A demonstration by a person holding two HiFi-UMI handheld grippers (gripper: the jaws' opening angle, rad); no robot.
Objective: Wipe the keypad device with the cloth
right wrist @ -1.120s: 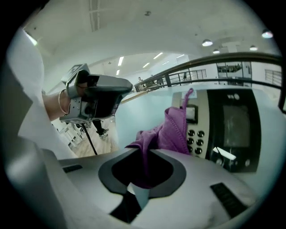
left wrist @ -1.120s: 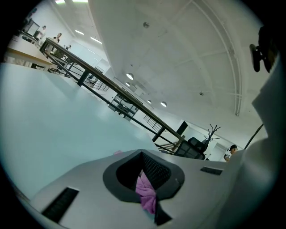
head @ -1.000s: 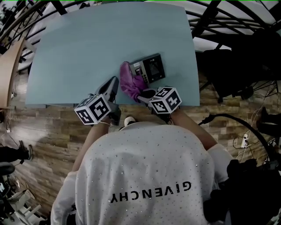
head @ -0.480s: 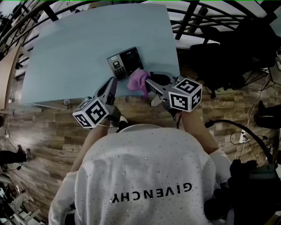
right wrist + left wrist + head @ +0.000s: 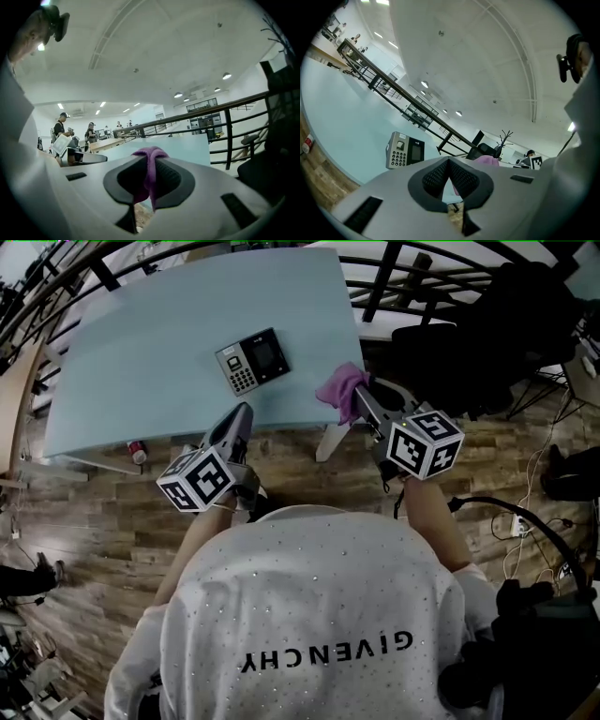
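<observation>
We see the keypad device (image 5: 252, 362) lying flat on the pale blue table (image 5: 159, 324), toward its near edge and turned at a slant. Its number keys are on the side nearer the left gripper and its dark screen on the other side. Nothing touches it.

The purple cloth (image 5: 340, 385) is apart from the device, at the table's near right corner. There the right gripper (image 5: 362, 399) has it clenched. In the right gripper view the fabric (image 5: 150, 171) is pinched between the two dark pads, with a fold bulging above them and a tail hanging below.

The left gripper (image 5: 238, 425) sits at the near edge of the table, in front of the device. Its jaws are pressed together at the tips with nothing in them (the left gripper view shows only a small bare gap behind the meeting point).

A small red object (image 5: 137, 448) lies by the table's near left edge, above the wood-plank floor (image 5: 84, 512).
</observation>
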